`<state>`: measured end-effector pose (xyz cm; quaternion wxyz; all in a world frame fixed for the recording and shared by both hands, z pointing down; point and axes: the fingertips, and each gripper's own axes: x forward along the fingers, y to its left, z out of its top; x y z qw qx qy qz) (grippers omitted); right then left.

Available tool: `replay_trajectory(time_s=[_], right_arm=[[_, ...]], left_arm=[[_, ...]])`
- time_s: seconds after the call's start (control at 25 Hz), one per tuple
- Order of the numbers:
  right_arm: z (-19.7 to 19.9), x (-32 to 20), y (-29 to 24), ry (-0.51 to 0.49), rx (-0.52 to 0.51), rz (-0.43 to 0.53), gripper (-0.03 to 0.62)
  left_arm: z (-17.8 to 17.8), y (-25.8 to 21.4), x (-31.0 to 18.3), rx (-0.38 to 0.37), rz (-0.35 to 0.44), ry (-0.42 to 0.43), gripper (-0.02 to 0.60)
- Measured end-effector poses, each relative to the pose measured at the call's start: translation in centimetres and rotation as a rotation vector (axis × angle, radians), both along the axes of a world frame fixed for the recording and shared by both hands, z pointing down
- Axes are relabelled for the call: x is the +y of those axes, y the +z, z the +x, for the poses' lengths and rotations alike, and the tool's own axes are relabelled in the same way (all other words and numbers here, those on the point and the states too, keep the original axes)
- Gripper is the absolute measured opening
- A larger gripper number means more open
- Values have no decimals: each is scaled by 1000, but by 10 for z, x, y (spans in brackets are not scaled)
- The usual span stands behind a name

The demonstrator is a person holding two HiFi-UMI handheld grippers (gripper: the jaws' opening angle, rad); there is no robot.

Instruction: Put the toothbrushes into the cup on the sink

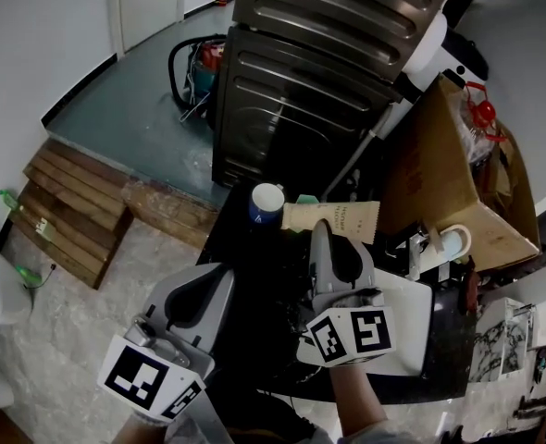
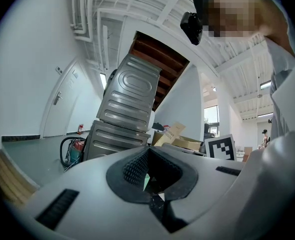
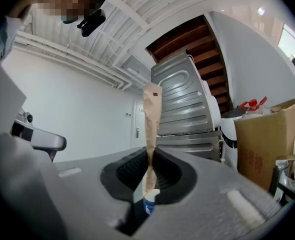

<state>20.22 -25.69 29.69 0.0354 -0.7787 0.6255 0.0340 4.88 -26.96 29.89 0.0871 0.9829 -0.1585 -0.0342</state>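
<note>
Right gripper (image 3: 148, 173) jaws are clamped on the tan paper toothbrush packet (image 3: 151, 116), gripping it edge-on. Just past the packet's left end, the blue-and-white cup (image 1: 266, 202) stands at the black counter's (image 1: 259, 271) far edge. Left gripper (image 2: 150, 178) is pinched closed, holding nothing.

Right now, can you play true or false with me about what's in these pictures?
1. The right gripper pinches a flat tan paper packet. True.
2. That packet is inside the blue-and-white cup. False: it is outside the cup, in the gripper.
3. The left gripper carries nothing. True.
4. The brown cardboard box is at the head view's left. False: it is at the right.
</note>
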Motion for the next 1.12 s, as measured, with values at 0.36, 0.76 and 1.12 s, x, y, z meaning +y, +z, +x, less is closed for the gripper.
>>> replay_trajectory(time_s=[0.36,0.76,1.12], right_arm=[[17,-37,6,-17,20,-11,25],[32,-77,42,-42,7,-80,25],[39,-99,90,-54,-37,-167,25]], left_arm=[[-16,0,-16,-5,0,-69,3],[-28,9,-26,-26,-16,-137,3],[-35,17,-31,-45,-27,-180,3]])
